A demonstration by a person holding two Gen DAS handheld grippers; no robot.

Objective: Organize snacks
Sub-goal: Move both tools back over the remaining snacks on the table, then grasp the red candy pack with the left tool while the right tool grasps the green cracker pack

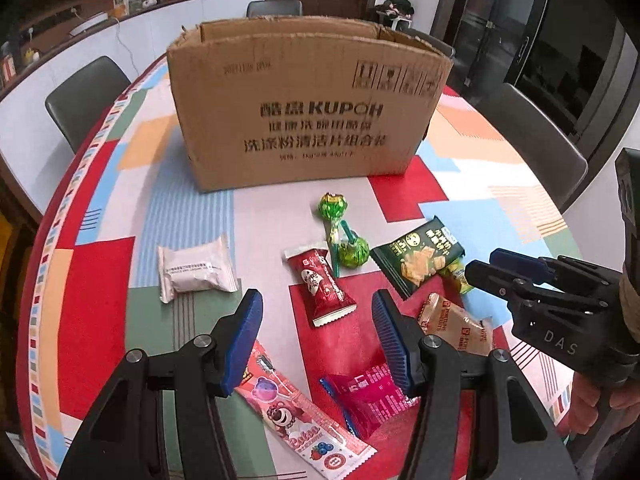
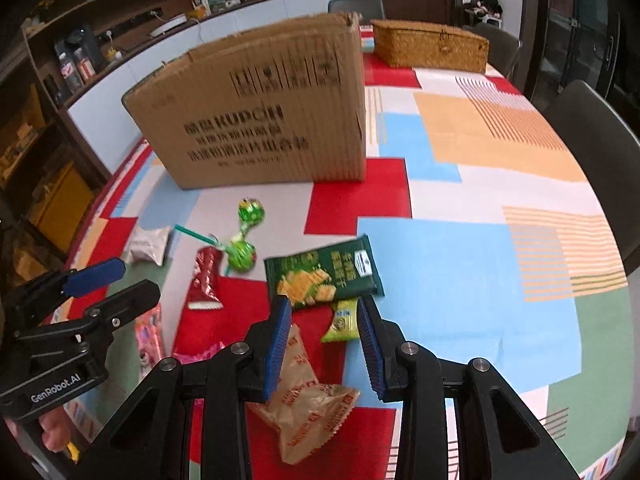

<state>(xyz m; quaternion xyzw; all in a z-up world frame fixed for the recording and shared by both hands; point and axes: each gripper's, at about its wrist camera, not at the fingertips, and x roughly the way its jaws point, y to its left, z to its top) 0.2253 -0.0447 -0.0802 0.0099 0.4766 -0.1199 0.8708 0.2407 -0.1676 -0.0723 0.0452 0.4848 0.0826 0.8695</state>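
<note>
The snacks are lying loose on a round table under a cloth [image 1: 100,280] of red, blue, orange and green blocks, all in front of a tall brown cardboard box [image 1: 308,112] with black printing. Nearest the box, two green foil-wrapped lollipops [image 1: 344,240] are lying crossed on their teal sticks; beside them a dark green cracker packet [image 2: 324,272] is resting partly over a small yellow-green sachet [image 2: 342,320]. A red candy wrapper [image 1: 324,288], a tan biscuit packet [image 2: 308,392], a magenta foil pouch [image 1: 368,396] and a long pink strip pack with a bear picture [image 1: 296,412] are crowding close together, while a white pillow-shaped pack [image 1: 196,270] is sitting apart toward the table's curved edge, with bare cloth around it.

The left gripper [image 1: 318,340] is hovering with its blue pads spread and nothing between them, above the red wrapper and magenta pouch. The right gripper [image 2: 324,348] is standing narrower but also parted and empty, over the tan packet and sachet.

Only the right wrist view is showing the wide free stretch of cloth to the box's right and a closed woven wicker hamper [image 2: 430,46] at the far edge. The left wrist view is showing the box's open top flaps, though its inside is hidden. Grey chairs [image 1: 80,96] are ringing the table.
</note>
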